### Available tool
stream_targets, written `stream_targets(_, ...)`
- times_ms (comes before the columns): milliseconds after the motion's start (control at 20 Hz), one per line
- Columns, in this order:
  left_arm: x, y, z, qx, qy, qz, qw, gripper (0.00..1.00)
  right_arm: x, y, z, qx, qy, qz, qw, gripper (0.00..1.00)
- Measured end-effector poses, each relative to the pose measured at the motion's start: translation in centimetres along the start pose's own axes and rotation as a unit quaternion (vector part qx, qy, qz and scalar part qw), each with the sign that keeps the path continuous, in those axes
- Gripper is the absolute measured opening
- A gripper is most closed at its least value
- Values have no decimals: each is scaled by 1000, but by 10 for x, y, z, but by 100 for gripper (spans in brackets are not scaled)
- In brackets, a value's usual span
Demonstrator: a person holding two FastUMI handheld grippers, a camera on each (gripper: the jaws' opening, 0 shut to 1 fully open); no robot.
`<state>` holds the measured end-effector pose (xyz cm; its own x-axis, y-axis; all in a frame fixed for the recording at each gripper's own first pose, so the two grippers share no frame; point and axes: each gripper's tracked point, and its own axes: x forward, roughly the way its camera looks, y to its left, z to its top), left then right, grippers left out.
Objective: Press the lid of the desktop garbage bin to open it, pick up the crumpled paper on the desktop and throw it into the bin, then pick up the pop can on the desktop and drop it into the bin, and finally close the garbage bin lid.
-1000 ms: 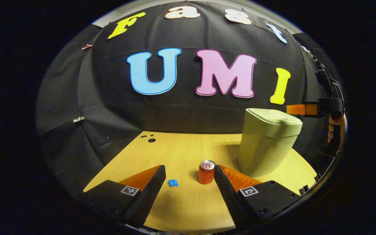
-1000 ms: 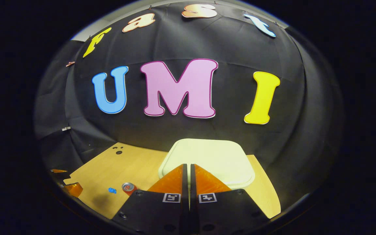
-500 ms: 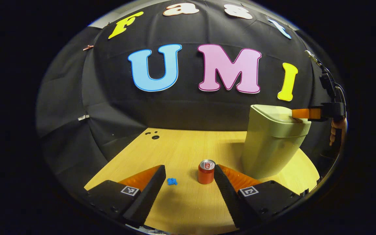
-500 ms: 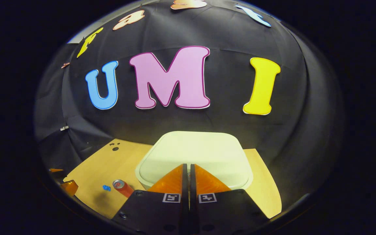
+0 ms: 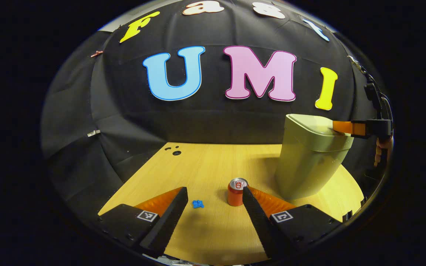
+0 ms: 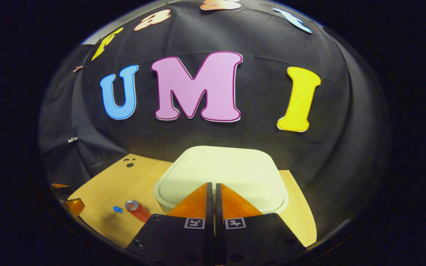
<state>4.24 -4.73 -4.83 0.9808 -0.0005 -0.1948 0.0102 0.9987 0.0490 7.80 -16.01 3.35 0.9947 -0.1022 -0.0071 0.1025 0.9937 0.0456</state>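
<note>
Two grippers work over a wooden surface (image 5: 205, 162) in front of the black cloth wall. The right gripper (image 6: 213, 184) has its fingers pressed together with nothing between them, and its tips rest on the near edge of the bin's lid (image 6: 220, 170), which lies flat and closed on the bin. In the left gripper view, that same gripper (image 5: 340, 126) reaches in from the right and touches the top of the pale green bin (image 5: 309, 159), with part of the hand (image 5: 380, 147) that holds it showing at the edge. The left gripper (image 5: 215, 190) hangs low above the surface with its fingers spread wide and empty. The can (image 5: 236, 191) stands upright on the surface just beside the inner edge of this gripper's right finger; whether they touch I cannot tell. The crumpled blue paper (image 5: 198, 204) lies on the surface to the can's left, in the gap between the fingers and nearer the left one. The bin stands beyond and to the right of the can. In the right gripper view, can (image 6: 136, 209) and paper (image 6: 117, 209) sit left of the bin.
</note>
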Motion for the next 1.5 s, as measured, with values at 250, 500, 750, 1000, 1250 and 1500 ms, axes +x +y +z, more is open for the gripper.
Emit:
stream_targets(250,9,16,9,16,-19,-29,999,96,-5,-3,13,-3,-15,-39,999,1)
stream_targets(500,8,39,0,1,-21,-41,999,96,-31,7,37,7,-57,-63,996,5)
stream_targets(750,6,69,-19,-13,-13,-37,999,96,-50,14,33,26,-47,-86,995,9)
stream_targets(1000,9,100,-38,-16,-3,-29,999,96,-69,28,15,40,-33,-102,993,5)
stream_targets(1250,18,115,-55,-7,3,-38,999,96,-87,43,-7,61,-18,-115,991,5)
stream_targets(1500,46,118,-71,-6,13,-61,998,96,-104,60,-24,69,-3,-119,991,12)
